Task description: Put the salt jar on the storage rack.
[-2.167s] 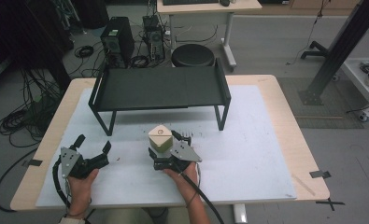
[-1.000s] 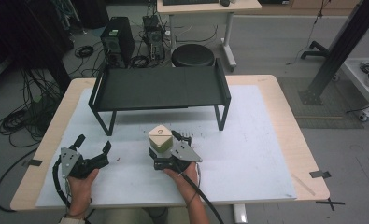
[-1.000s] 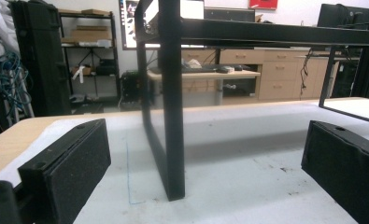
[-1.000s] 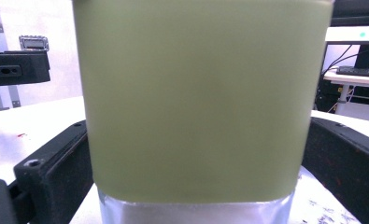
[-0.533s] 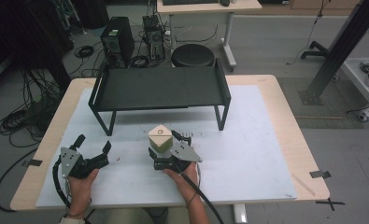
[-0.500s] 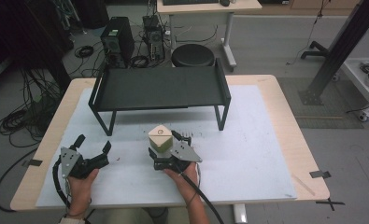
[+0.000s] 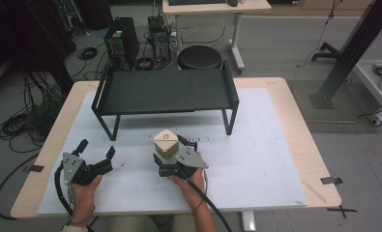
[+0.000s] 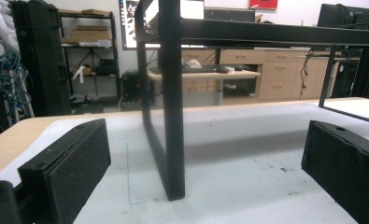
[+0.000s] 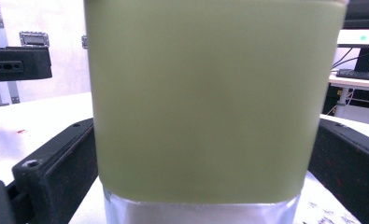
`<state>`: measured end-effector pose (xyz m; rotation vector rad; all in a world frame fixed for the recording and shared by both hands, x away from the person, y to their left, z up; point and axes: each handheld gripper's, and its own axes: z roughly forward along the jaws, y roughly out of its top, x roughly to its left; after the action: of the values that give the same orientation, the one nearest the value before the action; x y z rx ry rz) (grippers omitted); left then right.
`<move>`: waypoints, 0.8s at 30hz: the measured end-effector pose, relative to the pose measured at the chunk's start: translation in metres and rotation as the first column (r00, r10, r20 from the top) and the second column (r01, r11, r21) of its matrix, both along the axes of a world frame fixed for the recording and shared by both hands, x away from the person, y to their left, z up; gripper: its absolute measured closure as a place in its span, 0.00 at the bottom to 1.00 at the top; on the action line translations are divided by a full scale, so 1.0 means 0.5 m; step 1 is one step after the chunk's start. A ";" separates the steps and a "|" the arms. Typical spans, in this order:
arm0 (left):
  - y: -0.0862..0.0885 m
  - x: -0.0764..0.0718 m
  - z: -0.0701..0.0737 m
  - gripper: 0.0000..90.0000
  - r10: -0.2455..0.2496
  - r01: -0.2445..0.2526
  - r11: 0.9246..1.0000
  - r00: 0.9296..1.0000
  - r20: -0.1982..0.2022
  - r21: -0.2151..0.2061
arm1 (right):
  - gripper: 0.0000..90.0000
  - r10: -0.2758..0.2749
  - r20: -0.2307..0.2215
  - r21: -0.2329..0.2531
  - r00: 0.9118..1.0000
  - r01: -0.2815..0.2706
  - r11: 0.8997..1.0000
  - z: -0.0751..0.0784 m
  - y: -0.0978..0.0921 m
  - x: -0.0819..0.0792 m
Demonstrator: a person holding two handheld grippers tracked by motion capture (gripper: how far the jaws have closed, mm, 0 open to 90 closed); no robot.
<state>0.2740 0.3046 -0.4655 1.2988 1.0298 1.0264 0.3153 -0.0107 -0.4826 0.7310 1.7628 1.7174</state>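
right gripper (image 7: 168, 152) clamped on the green box (image 7: 165, 143), which stands upright on the table (image 7: 275, 159), near of the black rack (image 7: 167, 92). left gripper (image 7: 97, 155) wide open, empty, resting left of the box, facing a rack leg (image 8: 170, 116)

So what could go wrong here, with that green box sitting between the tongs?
The box looks tall and wide between the right tongs; its sides reach both jaws, so a weak squeeze might let it slip or tip on lifting. The black shelf stands just beyond it, so a careless lift could knock its edge. The left tongs point at a shelf leg and might bump it.
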 end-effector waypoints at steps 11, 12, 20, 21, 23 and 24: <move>0.000 0.000 0.000 0.02 0.001 -0.001 1.000 1.000 0.000 0.000 | 0.01 0.001 -0.004 0.001 1.000 -0.001 1.000 0.000 0.000 0.000; 0.000 0.000 0.000 0.02 0.001 -0.001 1.000 1.000 0.000 0.000 | 0.01 0.001 -0.004 0.001 1.000 -0.001 1.000 0.000 0.000 0.001; 0.000 0.000 0.000 0.02 0.001 -0.001 1.000 1.000 0.000 0.000 | 0.03 0.001 -0.005 0.002 1.000 -0.001 1.000 0.000 0.000 0.001; 0.000 0.000 0.000 0.02 0.001 -0.001 1.000 1.000 0.001 -0.001 | 0.03 0.001 -0.005 0.002 1.000 -0.001 1.000 0.000 0.000 0.001; 0.000 0.000 0.000 0.02 0.001 -0.001 1.000 1.000 0.000 0.000 | 0.03 0.001 -0.006 0.003 1.000 -0.001 1.000 0.000 0.000 0.001; 0.000 0.000 0.000 0.02 0.001 -0.001 1.000 1.000 0.000 0.000 | 0.03 0.001 -0.006 0.003 1.000 -0.001 1.000 0.000 0.000 0.001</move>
<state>0.2740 0.3046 -0.4655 1.2980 1.0307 1.0274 0.3158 -0.0108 -0.4825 0.7378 1.7656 1.7203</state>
